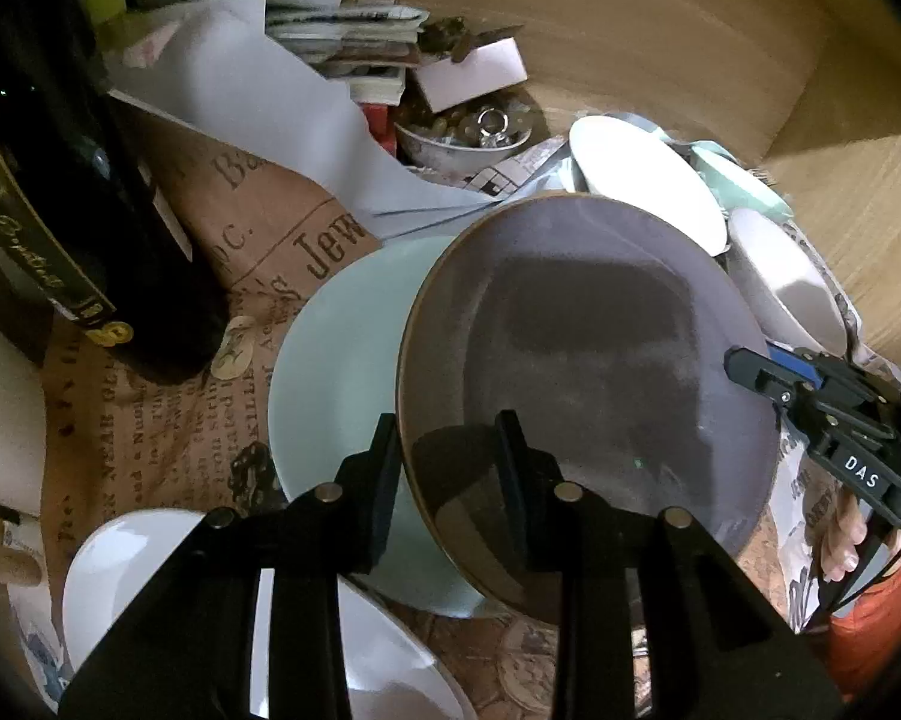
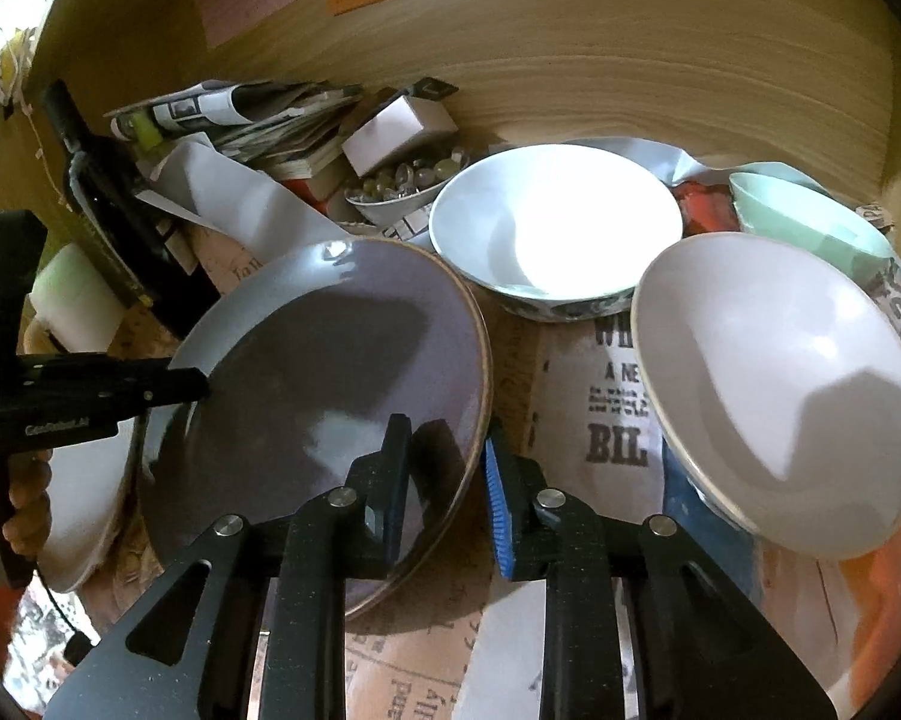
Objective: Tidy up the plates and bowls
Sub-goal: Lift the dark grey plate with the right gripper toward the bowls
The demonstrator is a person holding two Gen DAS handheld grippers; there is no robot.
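My left hand-held gripper [image 1: 447, 444] was clamped narrow on the near rim of the grey plate [image 1: 588, 360], one finger under the rim and one on the plate's face. My right hand-held gripper [image 2: 444, 450] gripped the same grey plate [image 2: 330, 372] at its opposite rim, jaws nearly closed, one finger on the face and the blue-padded finger outside the rim. The plate was tilted between the two hand-held grippers, above the newspaper sheets [image 1: 150, 408] that covered the tabletop.

Under the plate, toward the tabletop's left side, lay a pale green plate [image 1: 336, 396]; a white bowl [image 1: 138, 564] sat at the near left edge. Toward the right side stood a white bowl with a patterned outside [image 2: 555, 228], a tilted white bowl [image 2: 780, 384] just beside it, and a mint bowl [image 2: 810, 222] behind, near the wooden back wall [image 2: 570, 60]. A small bowl of glass pebbles [image 2: 402, 180] stood by the back edge, next to a stack of papers [image 2: 258, 114]. A dark bottle [image 1: 90, 180] stood at the left edge.
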